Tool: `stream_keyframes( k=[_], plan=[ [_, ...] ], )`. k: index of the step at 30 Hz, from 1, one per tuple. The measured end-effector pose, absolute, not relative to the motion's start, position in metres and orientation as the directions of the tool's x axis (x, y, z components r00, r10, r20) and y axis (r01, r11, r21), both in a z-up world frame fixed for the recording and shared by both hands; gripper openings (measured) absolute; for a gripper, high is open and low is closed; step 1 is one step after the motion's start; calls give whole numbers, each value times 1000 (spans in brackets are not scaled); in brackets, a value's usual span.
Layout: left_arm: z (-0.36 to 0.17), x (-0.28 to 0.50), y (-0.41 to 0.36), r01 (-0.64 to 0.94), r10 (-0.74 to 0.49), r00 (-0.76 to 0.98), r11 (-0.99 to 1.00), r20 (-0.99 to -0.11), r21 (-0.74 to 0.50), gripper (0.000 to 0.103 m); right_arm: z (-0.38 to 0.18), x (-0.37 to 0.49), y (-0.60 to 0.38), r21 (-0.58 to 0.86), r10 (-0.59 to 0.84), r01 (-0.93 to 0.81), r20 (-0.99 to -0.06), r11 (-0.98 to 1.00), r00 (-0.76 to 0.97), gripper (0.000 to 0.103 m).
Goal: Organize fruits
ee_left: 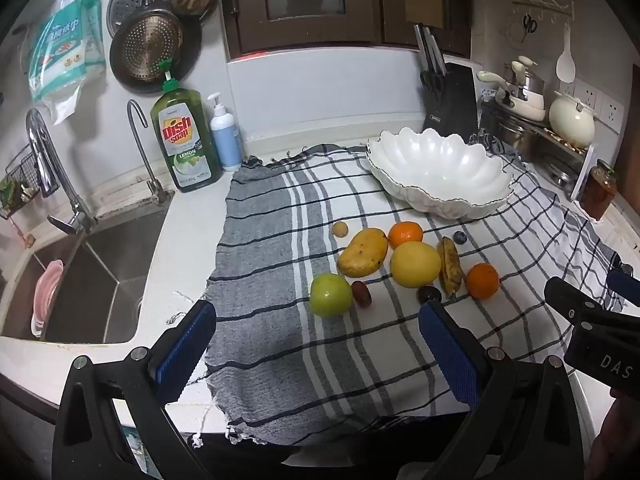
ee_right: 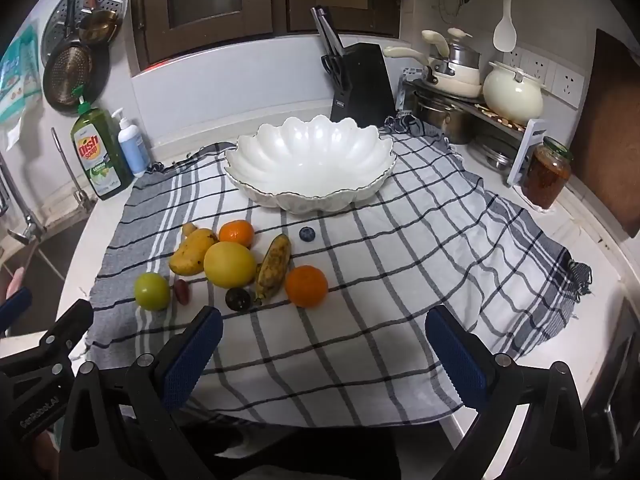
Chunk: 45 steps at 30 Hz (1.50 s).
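Observation:
Several fruits lie on a checked cloth (ee_left: pixel 280 340): a green apple (ee_left: pixel 330 294), a mango (ee_left: pixel 363 252), a yellow citrus (ee_left: pixel 415 264), a spotted banana (ee_left: pixel 450 266), two oranges (ee_left: pixel 405 234) (ee_left: pixel 482 281), a red grape (ee_left: pixel 361 293), a dark plum (ee_left: pixel 429 294), a blueberry (ee_left: pixel 460 237) and a small tan fruit (ee_left: pixel 340 228). An empty white scalloped bowl (ee_left: pixel 436 168) stands behind them. My left gripper (ee_left: pixel 316 338) is open, just in front of the apple. My right gripper (ee_right: pixel 324 344) is open, in front of the orange (ee_right: pixel 306 285) and plum (ee_right: pixel 237 299).
A sink (ee_left: pixel 80 280) with taps lies left of the cloth, with a dish soap bottle (ee_left: pixel 184 140) and pump bottle (ee_left: pixel 225 136) behind. A knife block (ee_left: pixel 452 96), pots on a rack (ee_left: pixel 532 120) and a jar (ee_right: pixel 546 176) stand at the back right.

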<state>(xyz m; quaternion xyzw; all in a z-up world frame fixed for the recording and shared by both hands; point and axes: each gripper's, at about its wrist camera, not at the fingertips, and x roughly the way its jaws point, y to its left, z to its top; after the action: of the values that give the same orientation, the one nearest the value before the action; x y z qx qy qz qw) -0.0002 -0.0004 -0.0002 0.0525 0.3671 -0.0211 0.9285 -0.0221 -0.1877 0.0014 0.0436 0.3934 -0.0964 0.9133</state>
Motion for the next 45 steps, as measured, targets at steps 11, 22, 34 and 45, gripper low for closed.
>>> stream_keyframes(
  k=[11,22,34,45],
  plan=[
    [5,-3,-2,90,-27,728,994,-685,56,103,2,-21,-187,-6,-149,210,-726,978,672,103],
    [2,1,-1,92,-30,717,994,-697,52,103,2,-21,-188,0,-147,212,-721,977,677,103],
    [0,2,0,93,-30,715,994,-698,52,103,2,-21,-190,6,-142,212,-723,977,676,103],
    [1,2,1,92,-28,719,994,-694,55,103,2,-22,-189,8,-140,210,-722,978,677,103]
  ],
)
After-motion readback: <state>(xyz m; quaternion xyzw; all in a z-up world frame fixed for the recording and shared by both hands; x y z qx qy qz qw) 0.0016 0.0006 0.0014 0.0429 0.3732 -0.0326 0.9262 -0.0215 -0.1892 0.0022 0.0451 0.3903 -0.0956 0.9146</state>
